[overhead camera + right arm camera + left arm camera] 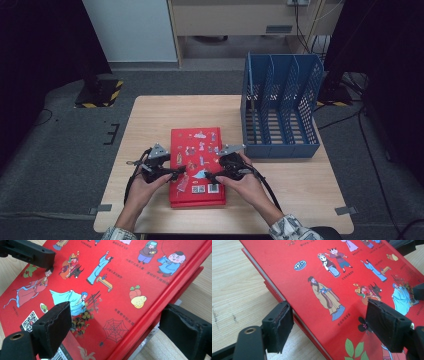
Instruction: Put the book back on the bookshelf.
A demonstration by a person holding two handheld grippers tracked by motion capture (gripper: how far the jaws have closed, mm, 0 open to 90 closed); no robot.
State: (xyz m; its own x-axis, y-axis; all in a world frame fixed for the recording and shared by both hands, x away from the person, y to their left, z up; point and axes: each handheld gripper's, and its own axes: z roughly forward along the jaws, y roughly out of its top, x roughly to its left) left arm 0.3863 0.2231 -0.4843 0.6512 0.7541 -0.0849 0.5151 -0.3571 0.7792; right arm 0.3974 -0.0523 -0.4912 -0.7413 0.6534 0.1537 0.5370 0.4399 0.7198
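Note:
A stack of red picture books (196, 150) lies in the middle of the wooden table (150, 115). The top cover (332, 277) (110, 277) carries cartoon figures and a barcode. My left gripper (177, 173) (332, 323) is open at the stack's left edge, one jaw beside the edge and the other over the cover. My right gripper (210, 176) (120, 328) is open at the stack's right edge, one jaw over the cover and the other past the spine side. Neither holds anything. The left gripper's jaw tip (27, 252) shows across the cover.
A blue plastic file rack (281, 107) with several upright slots stands at the table's back right, close behind my right hand. Bare tabletop lies left of the books and along the front edge. Grey carpet and cables surround the table.

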